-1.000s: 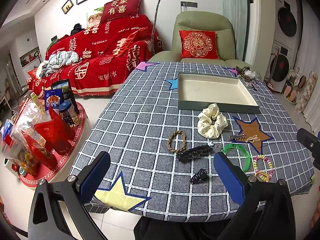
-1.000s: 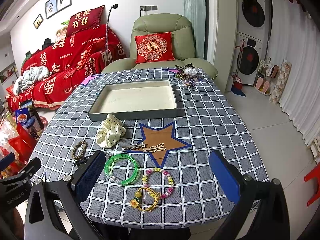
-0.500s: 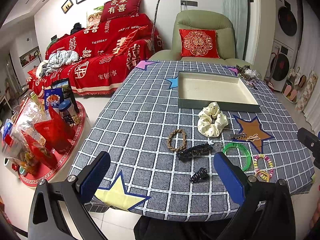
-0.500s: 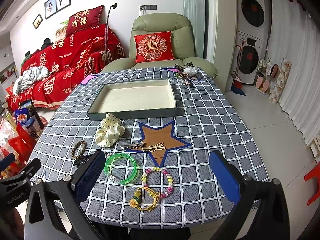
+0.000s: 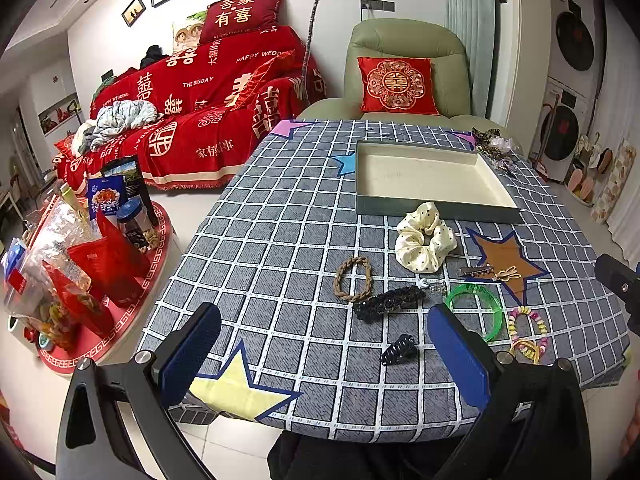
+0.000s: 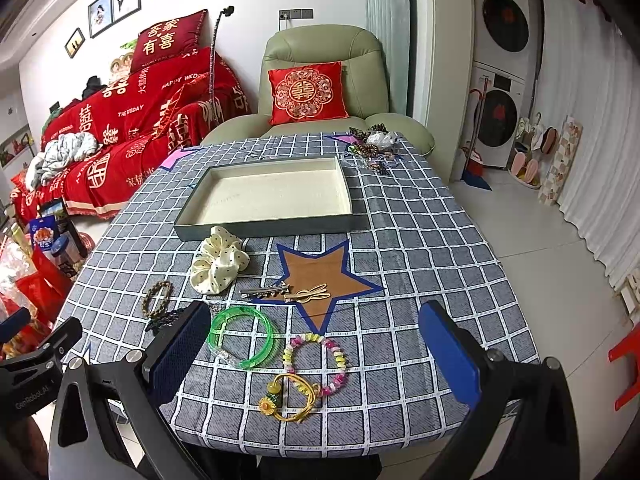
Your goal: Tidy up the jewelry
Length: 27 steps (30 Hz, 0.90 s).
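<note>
Both grippers have advanced only slightly toward the table since the earlier frames; no item on the cloth has shifted. The left gripper (image 5: 324, 344) hovers over the near edge with its blue pads spread wide and nothing between them. A small black claw clip (image 5: 398, 349) lies just ahead between its fingers, and a longer black hair clip (image 5: 388, 299) lies beyond that, touching a brown braided band (image 5: 353, 278). The right gripper (image 6: 316, 348) is likewise spread wide and empty. Between its fingers lie a green bangle (image 6: 242, 337), a pastel bead bracelet (image 6: 316, 358) and a yellow hair tie with a flower (image 6: 290, 398); the bead bracelet and the yellow tie touch. The left pad of this gripper hides part of the black hair clip.

Farther out, two metal hair clips (image 6: 286, 291) rest on the edge of a brown star printed on the checked tablecloth (image 6: 420, 248). A cream dotted scrunchie (image 6: 218, 266) lies just in front of the tray (image 6: 264, 230), touching its near wall. The tray interior holds nothing. A heap of further hair ties (image 6: 370, 148) sits at the far right corner of the table, beside the tray.

Behind the table stand a green armchair (image 6: 324, 52) with a red cushion and a sofa under a red cover (image 5: 192, 104).
</note>
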### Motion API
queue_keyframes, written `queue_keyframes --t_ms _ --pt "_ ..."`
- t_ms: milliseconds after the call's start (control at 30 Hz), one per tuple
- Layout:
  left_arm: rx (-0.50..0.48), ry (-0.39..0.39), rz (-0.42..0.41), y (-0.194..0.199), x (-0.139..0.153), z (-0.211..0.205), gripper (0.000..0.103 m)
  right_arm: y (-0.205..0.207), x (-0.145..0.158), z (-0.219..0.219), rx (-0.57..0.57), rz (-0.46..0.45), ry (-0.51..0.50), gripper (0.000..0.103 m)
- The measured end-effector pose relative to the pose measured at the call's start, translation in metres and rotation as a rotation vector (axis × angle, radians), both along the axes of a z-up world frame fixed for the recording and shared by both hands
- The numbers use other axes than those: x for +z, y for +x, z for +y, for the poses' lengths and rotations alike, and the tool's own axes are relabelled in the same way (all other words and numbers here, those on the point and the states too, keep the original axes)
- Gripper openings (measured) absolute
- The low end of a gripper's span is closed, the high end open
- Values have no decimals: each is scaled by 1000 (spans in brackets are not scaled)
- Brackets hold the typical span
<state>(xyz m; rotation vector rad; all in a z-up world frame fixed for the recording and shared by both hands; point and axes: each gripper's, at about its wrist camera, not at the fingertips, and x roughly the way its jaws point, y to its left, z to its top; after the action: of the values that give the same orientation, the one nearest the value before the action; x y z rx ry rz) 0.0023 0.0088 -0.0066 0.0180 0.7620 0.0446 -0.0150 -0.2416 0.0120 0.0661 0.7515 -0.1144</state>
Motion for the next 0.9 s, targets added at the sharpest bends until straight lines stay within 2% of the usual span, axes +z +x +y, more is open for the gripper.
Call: queue_keyframes --t_ms 467,667,900 --pt "-11 -2 15 1 -9 -1 103 -1 -3 -1 0 6 -3 103" --pt "-52 -27 60 17 -16 -7 103 4 -19 -8 -13 39 -7 103" --pt "-138 -94 139 51 -31 -21 103 25 -40 -32 -28 104 3 103"
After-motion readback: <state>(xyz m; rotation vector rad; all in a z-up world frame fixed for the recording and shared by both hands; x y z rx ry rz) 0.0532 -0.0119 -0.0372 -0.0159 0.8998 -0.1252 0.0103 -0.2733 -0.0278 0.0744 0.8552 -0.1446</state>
